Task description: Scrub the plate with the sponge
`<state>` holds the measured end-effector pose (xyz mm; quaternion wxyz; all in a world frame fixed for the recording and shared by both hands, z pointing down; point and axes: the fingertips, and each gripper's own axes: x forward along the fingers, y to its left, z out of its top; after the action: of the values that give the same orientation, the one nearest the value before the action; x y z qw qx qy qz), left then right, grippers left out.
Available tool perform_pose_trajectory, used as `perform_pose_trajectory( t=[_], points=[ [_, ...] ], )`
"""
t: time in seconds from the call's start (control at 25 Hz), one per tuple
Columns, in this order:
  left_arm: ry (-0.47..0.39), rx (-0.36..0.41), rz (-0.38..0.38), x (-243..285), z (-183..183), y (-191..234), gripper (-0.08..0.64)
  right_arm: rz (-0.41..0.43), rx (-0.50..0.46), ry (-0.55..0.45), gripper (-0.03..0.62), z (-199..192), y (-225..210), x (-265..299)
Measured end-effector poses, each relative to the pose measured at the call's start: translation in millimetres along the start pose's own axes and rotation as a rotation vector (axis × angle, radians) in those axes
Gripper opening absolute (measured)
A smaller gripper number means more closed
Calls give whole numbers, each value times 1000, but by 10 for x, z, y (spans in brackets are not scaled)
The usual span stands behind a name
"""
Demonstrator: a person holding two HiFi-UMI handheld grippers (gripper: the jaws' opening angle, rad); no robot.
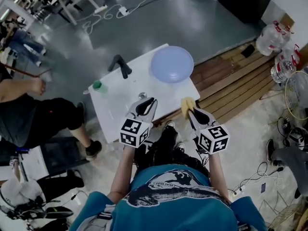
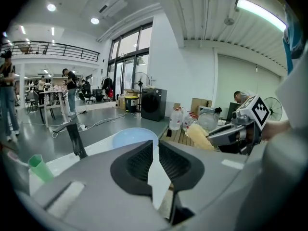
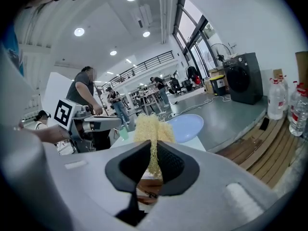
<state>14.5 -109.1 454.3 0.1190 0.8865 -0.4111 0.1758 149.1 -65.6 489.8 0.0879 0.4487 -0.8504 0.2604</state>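
Right gripper [image 1: 191, 113] squeezes the soft, light sponge [image 1: 186, 104]; left gripper [image 1: 147, 100], slightly parted and empty, should steady the far, probably slippery plate [image 1: 172, 64] by its rim.

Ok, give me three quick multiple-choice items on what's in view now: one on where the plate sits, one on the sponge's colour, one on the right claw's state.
1. Where is the plate?
A. At the far right corner of the table
B. Right beside the green cup
C. On the wooden boards

2. What colour is the sponge?
A. Green
B. Pink
C. Yellow

3. What state is the right claw in?
A. Open and empty
B. Shut on the sponge
C. Shut on the plate

Answers: 1 A, the head view shows the plate at the tabletop's far right corner. 2 C, the sponge is plainly yellow in two views. 3 B, the right gripper view shows the sponge pinched between the pads.
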Motion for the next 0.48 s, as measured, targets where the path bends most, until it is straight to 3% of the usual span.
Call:
perform_pose_trajectory(
  t=[0.48],
  points=[
    [93,-138,-58,802,-208,888,143,-41,-49,75,40,409,-408,896]
  ],
)
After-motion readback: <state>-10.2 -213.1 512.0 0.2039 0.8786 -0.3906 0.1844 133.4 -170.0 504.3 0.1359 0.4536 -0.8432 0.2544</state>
